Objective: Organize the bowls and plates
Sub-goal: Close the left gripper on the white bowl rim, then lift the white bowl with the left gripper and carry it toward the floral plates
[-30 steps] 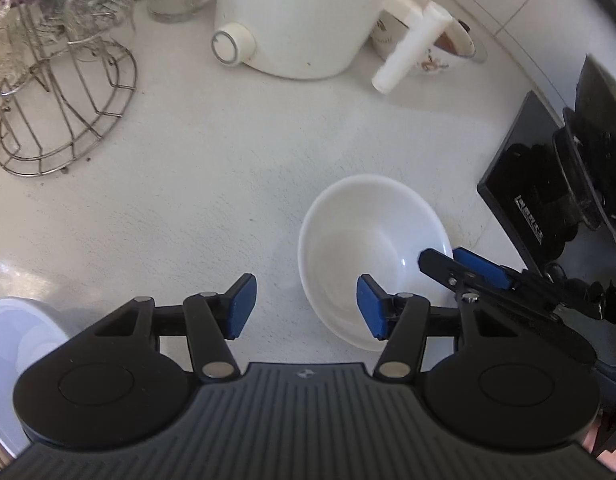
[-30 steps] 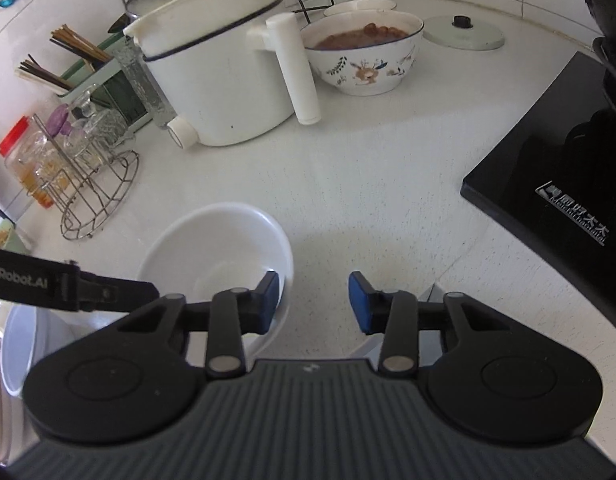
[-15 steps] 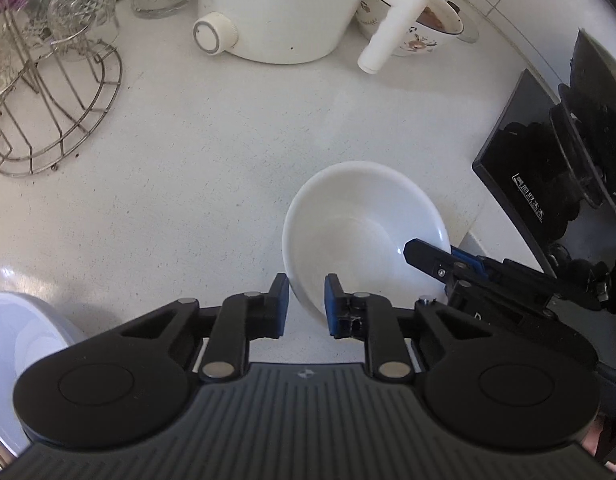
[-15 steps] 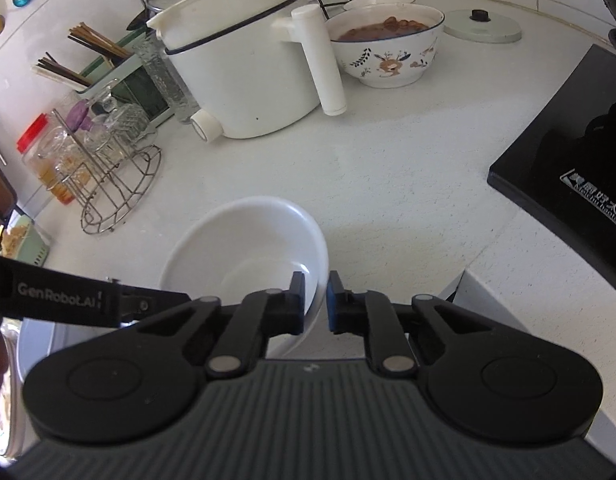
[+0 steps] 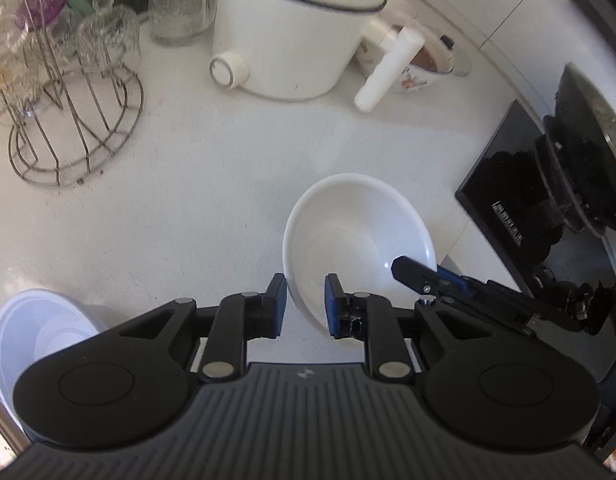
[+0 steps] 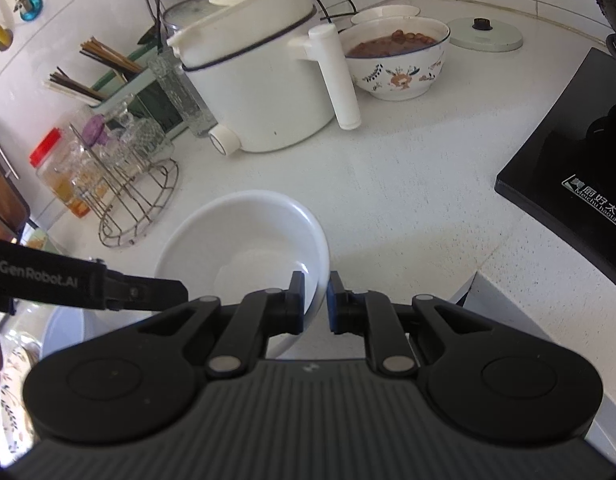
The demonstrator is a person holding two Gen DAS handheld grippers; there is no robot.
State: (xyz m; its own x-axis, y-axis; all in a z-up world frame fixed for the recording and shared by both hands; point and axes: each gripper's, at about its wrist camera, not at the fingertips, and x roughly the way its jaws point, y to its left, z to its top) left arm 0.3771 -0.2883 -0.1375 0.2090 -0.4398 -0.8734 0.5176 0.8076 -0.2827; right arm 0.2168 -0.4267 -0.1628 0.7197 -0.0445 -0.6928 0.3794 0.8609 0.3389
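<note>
A plain white bowl hangs tilted a little above the white counter, held by both grippers. My left gripper is shut on its near left rim, one blue pad inside and one outside. My right gripper is shut on the opposite rim; it shows in the left wrist view as a black and blue arm. The left gripper's black arm crosses the right wrist view at the left. A stack of white bowls or plates sits low at the left edge.
A white electric pot with a long handle stands behind, beside a flowered bowl of food and a pale lid. A wire rack with glasses is at the left. A black induction cooker lies at the right.
Both grippers have gone from open to shut on the white bowl's rim. The bowl has since come up off the counter and tilted, with the left gripper rising.
</note>
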